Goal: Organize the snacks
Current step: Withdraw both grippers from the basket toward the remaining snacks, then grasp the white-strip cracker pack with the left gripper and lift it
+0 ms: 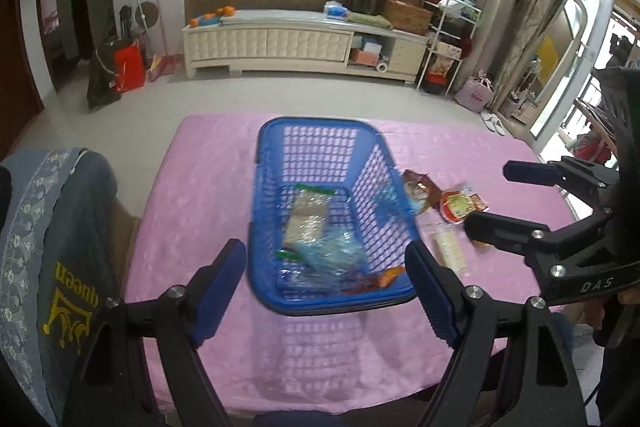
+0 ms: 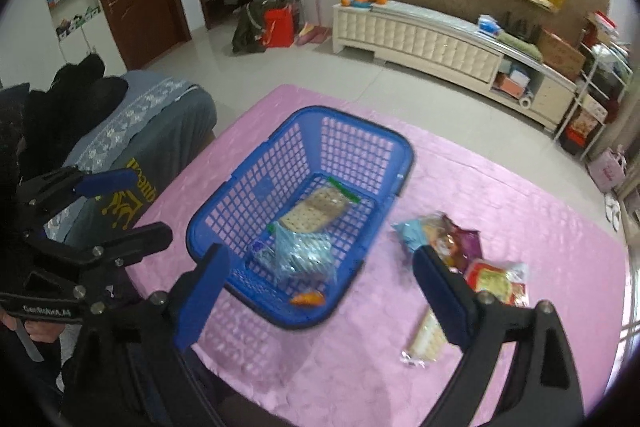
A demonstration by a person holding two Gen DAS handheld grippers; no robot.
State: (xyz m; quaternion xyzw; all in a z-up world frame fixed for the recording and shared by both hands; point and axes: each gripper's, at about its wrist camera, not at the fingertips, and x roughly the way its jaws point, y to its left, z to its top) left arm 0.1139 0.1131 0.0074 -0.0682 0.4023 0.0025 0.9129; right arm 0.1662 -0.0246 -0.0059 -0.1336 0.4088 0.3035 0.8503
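A blue plastic basket (image 1: pixel 316 125) (image 2: pixel 360 125) stands on the pink-clothed table. In it lie a cracker pack (image 1: pixel 306 223) (image 2: pixel 316 213), a clear bluish packet (image 1: pixel 334 255) (image 2: pixel 300 259) and a small orange snack (image 1: pixel 390 275) (image 2: pixel 308 299). To the basket's right on the cloth lie a purple-brown packet (image 1: pixel 420 189) (image 2: pixel 456 239), a red-and-yellow packet (image 1: pixel 460 207) (image 2: pixel 496 281) and a second cracker pack (image 1: pixel 452 253) (image 2: pixel 426 341). My left gripper (image 1: pixel 326 291) (image 2: pixel 132 207) hovers open above the basket's near rim, holding nothing. My right gripper (image 1: pixel 508 201) (image 2: pixel 324 297) also stands open and empty, above the basket's near right corner.
A chair draped in grey cloth (image 1: pixel 60 227) (image 2: pixel 148 115) stands close against the table's left side. The pink table (image 1: pixel 192 187) (image 2: pixel 520 195) ends close to me at its near edge. Beyond it lie tiled floor and a white cabinet (image 1: pixel 280 43) along the far wall.
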